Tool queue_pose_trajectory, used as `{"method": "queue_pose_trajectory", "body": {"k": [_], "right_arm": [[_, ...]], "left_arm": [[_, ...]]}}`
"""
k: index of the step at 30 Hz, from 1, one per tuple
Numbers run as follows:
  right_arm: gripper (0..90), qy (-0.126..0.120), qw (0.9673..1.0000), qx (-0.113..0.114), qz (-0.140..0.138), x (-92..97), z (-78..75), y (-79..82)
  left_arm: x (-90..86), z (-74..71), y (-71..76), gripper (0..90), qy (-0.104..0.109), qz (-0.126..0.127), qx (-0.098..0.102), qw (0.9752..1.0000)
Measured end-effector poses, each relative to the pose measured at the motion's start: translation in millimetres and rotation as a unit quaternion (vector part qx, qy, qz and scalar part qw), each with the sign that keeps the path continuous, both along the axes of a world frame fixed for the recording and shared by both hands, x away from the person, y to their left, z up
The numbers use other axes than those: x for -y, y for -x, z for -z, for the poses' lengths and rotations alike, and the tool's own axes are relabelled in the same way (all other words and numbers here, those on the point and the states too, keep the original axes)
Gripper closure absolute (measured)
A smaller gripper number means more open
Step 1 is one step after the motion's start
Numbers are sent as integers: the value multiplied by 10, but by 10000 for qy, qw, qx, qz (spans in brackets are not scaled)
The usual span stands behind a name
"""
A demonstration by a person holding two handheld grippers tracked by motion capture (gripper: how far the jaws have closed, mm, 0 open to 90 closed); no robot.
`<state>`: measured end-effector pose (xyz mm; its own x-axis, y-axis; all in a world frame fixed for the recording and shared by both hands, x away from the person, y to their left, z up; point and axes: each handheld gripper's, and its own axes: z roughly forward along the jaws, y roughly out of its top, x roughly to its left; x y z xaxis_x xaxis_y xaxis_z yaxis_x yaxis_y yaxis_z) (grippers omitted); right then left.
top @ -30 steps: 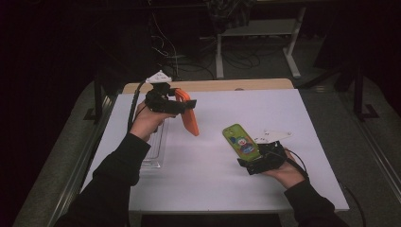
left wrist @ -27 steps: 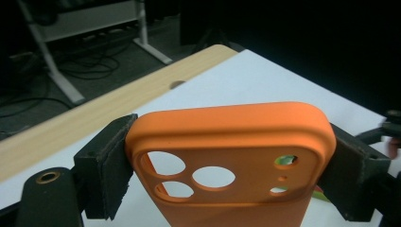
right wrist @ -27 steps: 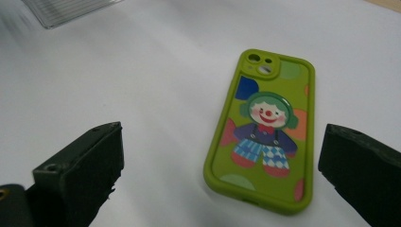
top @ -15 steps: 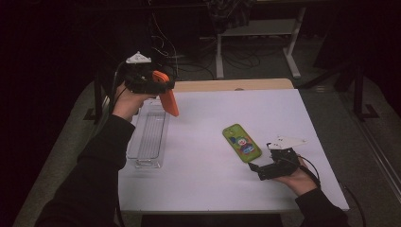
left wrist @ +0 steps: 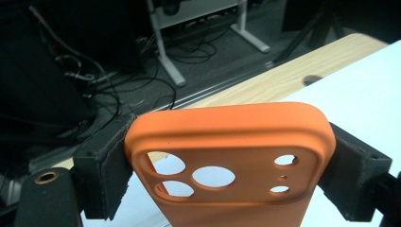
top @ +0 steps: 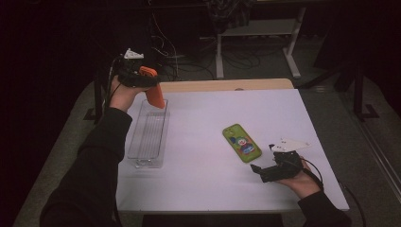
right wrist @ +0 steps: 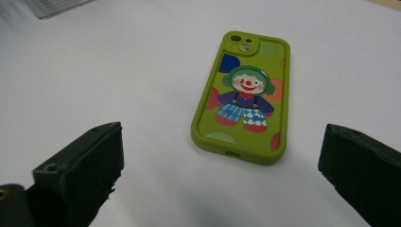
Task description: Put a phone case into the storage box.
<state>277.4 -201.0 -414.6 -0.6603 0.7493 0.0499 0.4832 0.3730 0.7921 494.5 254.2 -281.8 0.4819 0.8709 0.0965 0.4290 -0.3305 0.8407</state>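
My left gripper (top: 147,80) is shut on an orange phone case (top: 154,92), held in the air over the far end of the clear plastic tray (top: 147,142) at the table's left. In the left gripper view both pads press the sides of the orange phone case (left wrist: 229,156), whose camera cut-outs face me. A green phone case (top: 241,142) with a clown picture lies flat on the white table right of centre. My right gripper (top: 259,171) rests low on the table just right of and nearer than it, jaws wide open and empty; the green phone case (right wrist: 243,99) lies ahead of them.
The white table top (top: 203,184) ends in a wooden strip (top: 227,85) at the far edge. Beyond it are a dark floor, cables and a metal stand (top: 257,33). The tray holds nothing I can see.
My left hand has carried the orange case from the middle of the table to the left and far side, over the tray's far end. The right gripper has drawn back from the green case.
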Motion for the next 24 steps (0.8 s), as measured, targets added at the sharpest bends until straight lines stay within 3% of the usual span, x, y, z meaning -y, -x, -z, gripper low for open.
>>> {"method": "queue_pose_trajectory", "body": {"k": [2, 5, 13, 16, 24], "right_arm": [[0, 20, 10000, 27, -26, 3, 1, 2], [0, -7, 10000, 54, -12, 7, -10, -1], [0, 4, 10000, 25, -30, 3, -8, -12], [0, -6, 10000, 23, -34, -1, -10, -14], [0, 18, 10000, 37, -76, -6, -4, -22]], "left_arm": [[-34, 72, -38, 148, -103, -111, -25, 9999], [-83, 186, -94, 148, -97, -262, -123, 9995], [-67, 461, -167, 146, -162, -402, -344, 9985], [-66, 527, -193, 144, -273, -412, -424, 9979], [-62, 686, -255, 139, -238, -583, -492, 9968]]}}
